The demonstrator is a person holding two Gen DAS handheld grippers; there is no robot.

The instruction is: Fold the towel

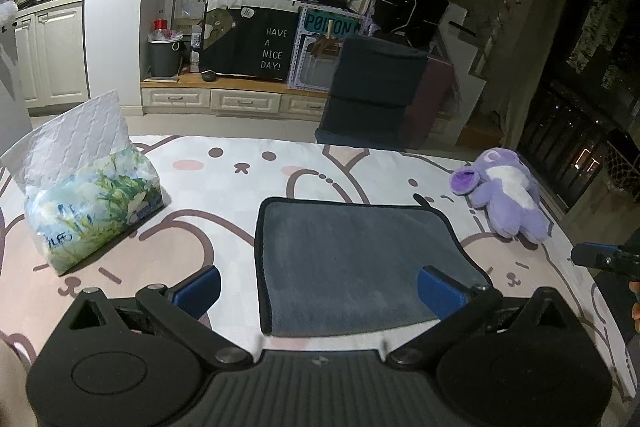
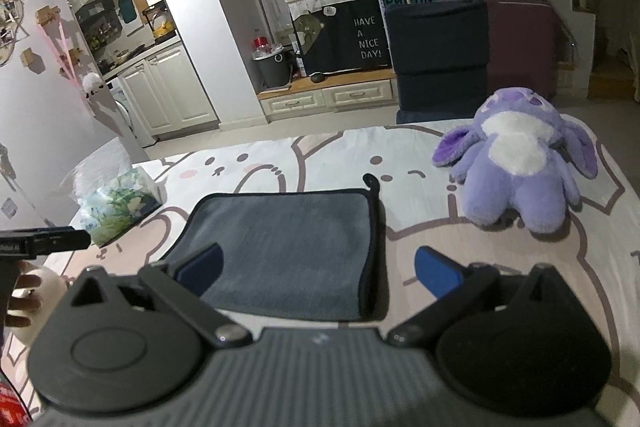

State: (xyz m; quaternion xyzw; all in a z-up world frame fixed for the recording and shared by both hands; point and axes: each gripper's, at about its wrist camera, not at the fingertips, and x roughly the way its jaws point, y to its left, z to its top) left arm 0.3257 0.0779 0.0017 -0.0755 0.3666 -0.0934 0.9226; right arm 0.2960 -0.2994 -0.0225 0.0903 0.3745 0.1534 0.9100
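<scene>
A grey towel [image 1: 352, 263] with a black border lies flat on the table, with a small black loop at its far right corner. It also shows in the right wrist view [image 2: 288, 251]. My left gripper [image 1: 320, 287] is open and empty, hovering over the towel's near edge, its blue pads either side of the towel's left part. My right gripper [image 2: 320, 267] is open and empty over the towel's near right corner. The right gripper's tip shows at the right edge of the left wrist view [image 1: 600, 257].
A tissue pack [image 1: 94, 211] stands at the left of the table. A purple plush toy [image 1: 504, 195] lies at the right, close to the towel [image 2: 520, 163]. The tablecloth [image 1: 240, 167] has a cartoon print. A dark chair [image 1: 372, 91] stands beyond the far edge.
</scene>
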